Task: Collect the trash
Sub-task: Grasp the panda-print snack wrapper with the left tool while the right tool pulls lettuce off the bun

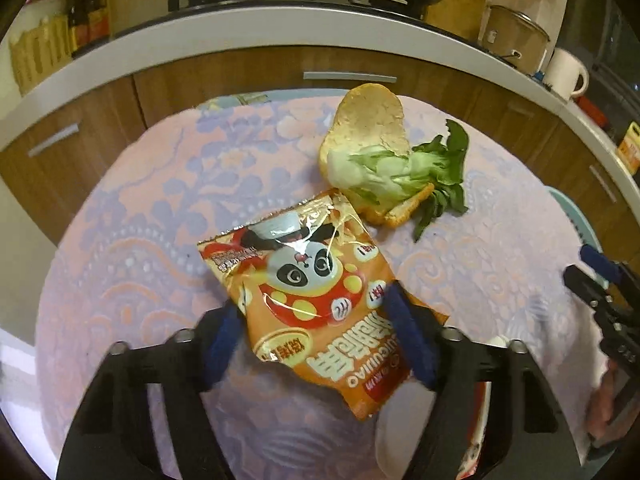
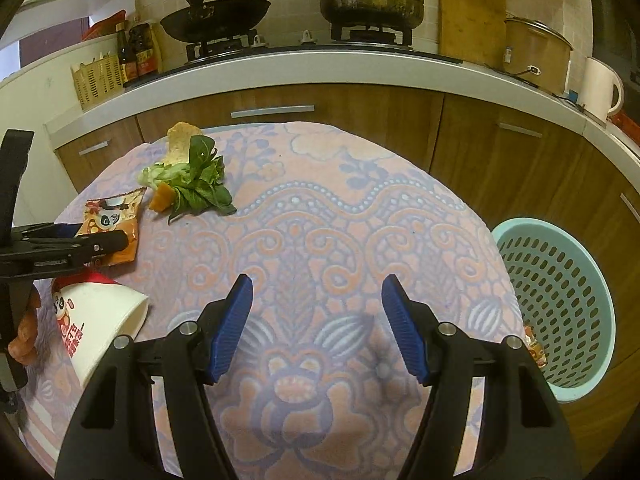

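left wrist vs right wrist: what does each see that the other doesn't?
Left wrist only: the left gripper astride the panda snack bag, print up close.
Right wrist only: the right gripper open over bare tablecloth, the teal basket, the whole paper cup.
Both: the snack bag, the greens on the peel, the stove counter.

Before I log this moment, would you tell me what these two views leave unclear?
- Left wrist view: whether the left gripper pads already press the snack packet; its lower end hides contact.
- Left wrist view: the paper cup, behind the finger.
- Right wrist view: the basket contents, cut off by the table edge.
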